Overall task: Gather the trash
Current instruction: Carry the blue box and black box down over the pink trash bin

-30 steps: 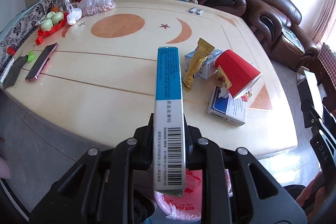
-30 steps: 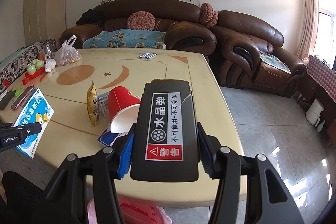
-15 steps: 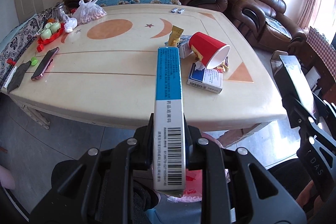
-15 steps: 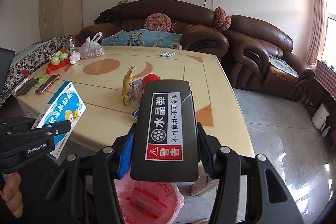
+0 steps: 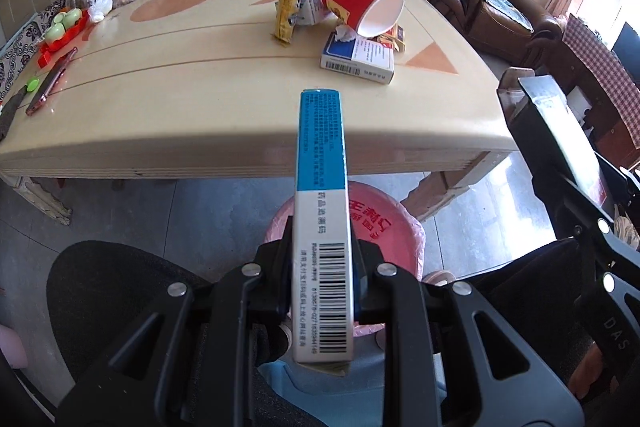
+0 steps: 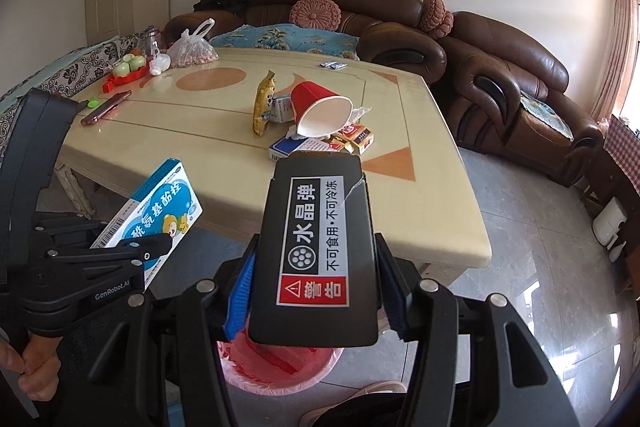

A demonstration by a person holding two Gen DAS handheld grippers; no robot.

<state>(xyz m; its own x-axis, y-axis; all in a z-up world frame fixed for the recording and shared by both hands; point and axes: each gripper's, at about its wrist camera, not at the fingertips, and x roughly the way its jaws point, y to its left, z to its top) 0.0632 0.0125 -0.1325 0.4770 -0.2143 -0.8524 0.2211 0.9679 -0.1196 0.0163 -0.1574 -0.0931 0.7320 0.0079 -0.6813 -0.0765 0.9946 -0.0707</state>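
Blue-and-white medicine box (image 5: 322, 227): held edge-on in the left gripper (image 5: 322, 291), whose fingers (image 5: 280, 267) are clamped on its two broad faces near the barcode end. The box stands out forward of the fingers, clear of the table (image 5: 200, 99) and above the pink-lined bin (image 5: 380, 227) on the floor below the table edge.

Black packet (image 6: 316, 251) with a red warning label: held flat-face-up in the right gripper (image 6: 314, 291), the blue-padded fingers (image 6: 240, 291) pressed against its two long sides. It too is off the table, and the pink-lined bin shows directly beneath its near end in the right wrist view.

Step in hand, as judged: both items are collected and carried to the bin; neither is released yet. The next move calls for each item to be brought squarely over the bin mouth, then the fingers parted so it drops inside. The medicine box projects well past the fingers, so its far end may catch the rim if let go too early.

Remaining on the table: a tipped red paper cup (image 5: 362, 7), a yellow snack wrapper (image 5: 289, 9), a blue-and-white carton (image 5: 358, 61) and small packs beside them. A phone (image 5: 52, 83) lies well apart at the left side and is probably not trash.
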